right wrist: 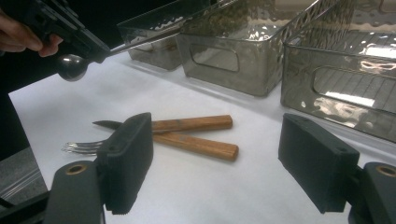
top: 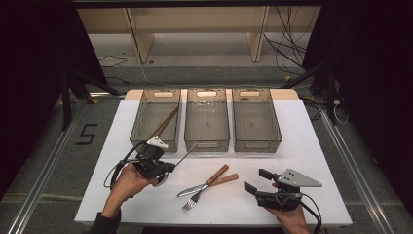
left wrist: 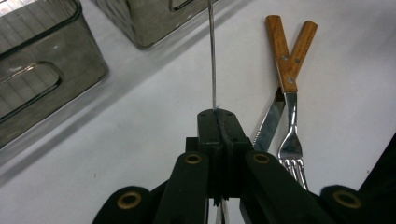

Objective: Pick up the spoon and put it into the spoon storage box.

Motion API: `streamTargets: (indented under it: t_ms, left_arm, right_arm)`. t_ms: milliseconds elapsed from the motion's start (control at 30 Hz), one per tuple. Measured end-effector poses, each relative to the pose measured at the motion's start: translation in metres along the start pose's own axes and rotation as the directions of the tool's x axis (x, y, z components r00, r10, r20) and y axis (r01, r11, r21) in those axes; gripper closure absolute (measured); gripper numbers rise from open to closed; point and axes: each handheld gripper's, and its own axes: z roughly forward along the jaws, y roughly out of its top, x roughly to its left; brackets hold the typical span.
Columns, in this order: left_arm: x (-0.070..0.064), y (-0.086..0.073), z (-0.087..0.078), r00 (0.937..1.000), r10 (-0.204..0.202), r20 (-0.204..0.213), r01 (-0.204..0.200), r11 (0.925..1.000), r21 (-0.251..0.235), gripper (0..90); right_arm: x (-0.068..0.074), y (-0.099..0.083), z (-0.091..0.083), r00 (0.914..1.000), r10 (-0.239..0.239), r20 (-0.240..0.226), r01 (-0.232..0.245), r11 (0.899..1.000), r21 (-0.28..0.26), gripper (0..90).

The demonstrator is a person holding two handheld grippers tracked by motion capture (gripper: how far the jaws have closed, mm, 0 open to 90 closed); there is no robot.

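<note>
Two grippers sit in your hands: your left gripper is clamped on a metal spoon, lifted off the table before three bins. Your right gripper hovers with jaws apart beside the fork and knife.

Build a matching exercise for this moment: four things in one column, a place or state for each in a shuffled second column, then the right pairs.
Things
1. metal spoon
2. fork
3. right gripper
4. chopstick

Places or states
A. jaws open, holding nothing
B. lies on the white table, crossed with the knife
C. leans in the left bin
D. clamped in the left gripper

Pairs: 1-D, 2-B, 3-A, 4-C
</note>
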Motion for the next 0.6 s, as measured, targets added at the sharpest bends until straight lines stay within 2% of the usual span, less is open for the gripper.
streamTargets:
  t_ms: [267,600]
  left_arm:
    - [-0.003,0.007,-0.004,0.9999,0.011,-0.007,-0.011,0.9999,-0.01,89.5]
    - [-0.001,0.028,-0.005,0.9991,0.035,-0.022,-0.037,0.9981,-0.049,89.5]
  right_arm:
    - [0.0,0.0,0.0,1.0,-0.001,0.001,0.001,1.0,-0.001,27.1]
    - [0.0,0.0,-0.001,1.0,-0.001,0.001,0.001,1.0,-0.002,27.1]
